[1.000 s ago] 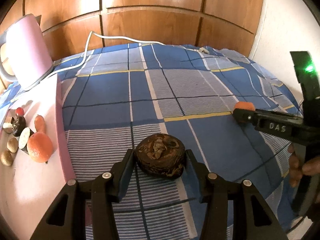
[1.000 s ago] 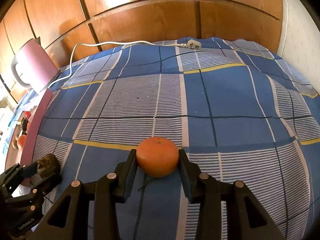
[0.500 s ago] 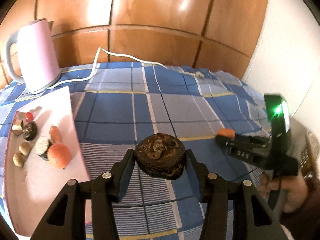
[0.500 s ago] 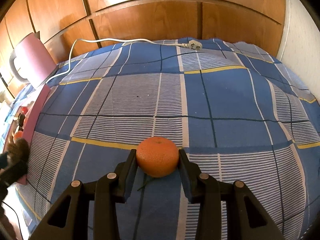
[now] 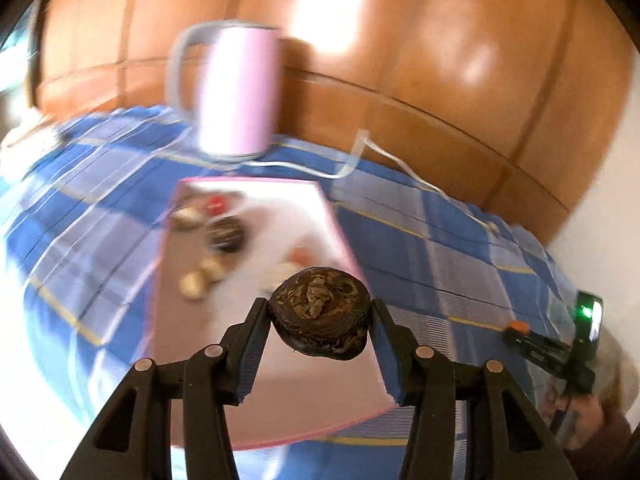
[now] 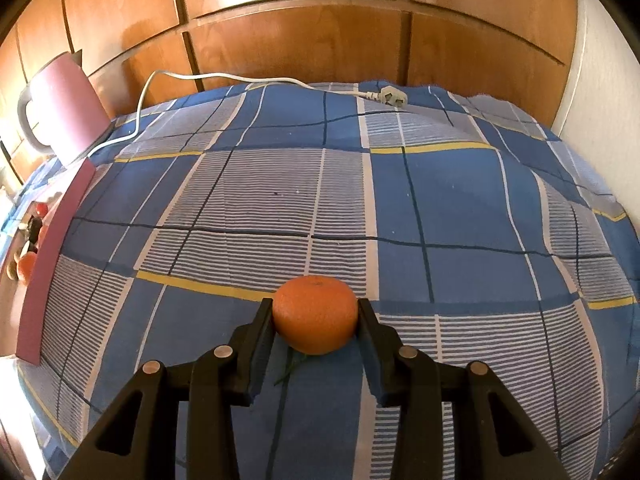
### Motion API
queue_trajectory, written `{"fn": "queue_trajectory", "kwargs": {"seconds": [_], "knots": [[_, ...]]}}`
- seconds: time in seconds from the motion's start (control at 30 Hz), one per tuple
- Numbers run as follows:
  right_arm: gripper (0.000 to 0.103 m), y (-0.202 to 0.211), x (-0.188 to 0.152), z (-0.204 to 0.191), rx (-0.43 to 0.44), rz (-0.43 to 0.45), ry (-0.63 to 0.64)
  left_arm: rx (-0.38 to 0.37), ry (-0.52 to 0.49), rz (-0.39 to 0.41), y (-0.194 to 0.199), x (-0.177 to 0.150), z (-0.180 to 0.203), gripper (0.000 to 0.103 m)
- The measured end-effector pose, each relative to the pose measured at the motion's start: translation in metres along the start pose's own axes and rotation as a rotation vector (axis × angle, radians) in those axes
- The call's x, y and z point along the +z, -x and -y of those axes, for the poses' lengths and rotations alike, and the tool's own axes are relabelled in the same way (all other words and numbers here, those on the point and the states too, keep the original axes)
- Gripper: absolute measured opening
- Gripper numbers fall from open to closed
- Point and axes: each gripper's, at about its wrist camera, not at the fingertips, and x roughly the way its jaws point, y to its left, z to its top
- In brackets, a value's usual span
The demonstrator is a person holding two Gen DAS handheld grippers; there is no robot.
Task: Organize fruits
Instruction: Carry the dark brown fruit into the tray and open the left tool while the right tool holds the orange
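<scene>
The tray's (image 5: 280, 392) near half lies bare; small fruits (image 5: 208, 268) crowd its far half, and a kettle (image 5: 240, 92) stands behind. The cloth (image 6: 440, 208) is open, apart from a cord (image 6: 224, 77) along its far edge.

Left gripper (image 5: 320, 312) fingers clamped; right gripper (image 6: 316, 322) fingers clamped, angled downward.

Glossy, varnished wood is shown on the panelled wall (image 6: 312, 36), with bright glare on it, and the table is covered by a matt woven checked cloth (image 6: 460, 200). A dimpled, faintly shiny peel is seen on the orange (image 6: 315, 320), a rough, dry, fibrous surface on the dark brown fruit (image 5: 319, 312). The tongs (image 6: 316, 322) are of matt black plastic with metal rivets.
</scene>
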Motion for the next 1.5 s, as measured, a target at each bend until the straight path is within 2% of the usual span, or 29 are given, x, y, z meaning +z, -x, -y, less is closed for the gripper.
{"fn": "queue_trajectory", "kwargs": {"seconds": [0.2,0.33,0.63,0.9,1.17,1.5], "knots": [[0.040,0.000,0.001,-0.002,-0.016,0.002,0.023,0.094,0.140,0.010,0.008,-0.004,-0.059,0.050],[0.040,-0.001,0.001,-0.004,-0.025,0.002,0.036,0.085,0.205,0.004,0.005,-0.001,-0.074,0.050],[0.040,-0.001,0.001,-0.006,-0.030,0.003,0.048,0.095,0.156,-0.061,-0.036,0.017,-0.052,0.050],[0.040,-0.002,0.003,-0.006,-0.032,-0.001,0.049,0.115,0.132,-0.155,-0.066,0.011,-0.046,0.050],[0.040,-0.003,0.004,-0.007,-0.038,-0.005,0.055,0.140,0.120,-0.171,-0.085,0.021,-0.052,0.051],[0.040,-0.003,0.003,-0.007,-0.041,-0.006,0.053,0.170,0.082,-0.114,-0.080,0.024,-0.044,0.054]]}}
